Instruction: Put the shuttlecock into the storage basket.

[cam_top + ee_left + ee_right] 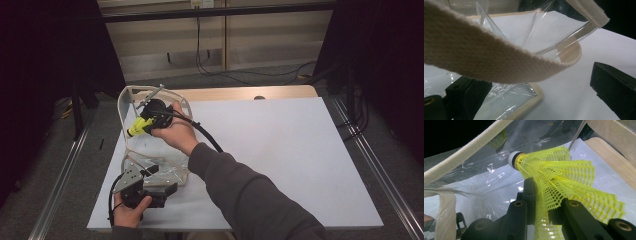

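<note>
Right hand-held gripper (544, 202) pinches shuttlecock (564, 182) by skirt, cork leading, at bag (131, 107) mouth, upper left of high view, likely for drop-in. Left hand-held gripper (536, 90) spread, strap (486, 57) draped across jaws, propping bag open on tabletop (280, 150).

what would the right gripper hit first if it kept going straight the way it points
Likely the clear bag's plastic wall: the shuttlecock held in the right gripper points nose-first at it, though depth is hard to judge.

shuttlecock (564, 177) — yellow mesh, white tip | bag (131, 102) — clear, cream trim
</note>
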The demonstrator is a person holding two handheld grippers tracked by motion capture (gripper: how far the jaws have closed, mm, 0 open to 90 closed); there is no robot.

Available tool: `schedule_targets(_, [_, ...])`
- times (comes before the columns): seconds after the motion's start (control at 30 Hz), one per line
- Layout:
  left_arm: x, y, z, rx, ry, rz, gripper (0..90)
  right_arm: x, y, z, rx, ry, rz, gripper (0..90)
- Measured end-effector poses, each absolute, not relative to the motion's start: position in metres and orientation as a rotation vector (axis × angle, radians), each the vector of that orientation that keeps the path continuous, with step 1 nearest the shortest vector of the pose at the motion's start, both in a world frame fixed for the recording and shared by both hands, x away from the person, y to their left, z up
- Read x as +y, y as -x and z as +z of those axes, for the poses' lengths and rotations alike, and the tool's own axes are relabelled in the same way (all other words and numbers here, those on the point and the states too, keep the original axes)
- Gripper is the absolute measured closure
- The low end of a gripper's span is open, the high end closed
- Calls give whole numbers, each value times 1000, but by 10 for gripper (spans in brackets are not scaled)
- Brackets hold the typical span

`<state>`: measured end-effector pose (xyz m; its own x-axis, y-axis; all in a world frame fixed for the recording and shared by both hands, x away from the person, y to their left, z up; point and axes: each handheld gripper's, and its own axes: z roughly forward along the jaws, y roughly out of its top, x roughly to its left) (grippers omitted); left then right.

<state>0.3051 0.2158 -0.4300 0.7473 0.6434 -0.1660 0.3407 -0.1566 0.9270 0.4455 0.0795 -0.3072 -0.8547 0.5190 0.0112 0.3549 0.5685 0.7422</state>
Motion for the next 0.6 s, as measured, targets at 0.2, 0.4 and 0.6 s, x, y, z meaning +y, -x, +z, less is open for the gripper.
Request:
schedule_targets(0.2, [216, -305, -430, 775, -1764, 320, 37, 81, -445, -309, 2596, -730, 1158, 792])
schedule_targets(0.4, [216, -305, -430, 777, -1765, 319, 37, 83, -445, -311, 2598, -741, 1159, 791])
schedule_targets(0.6, [216, -305, -430, 775, -1765, 318, 37, 85, -445, -315, 2603, -742, 1159, 791])
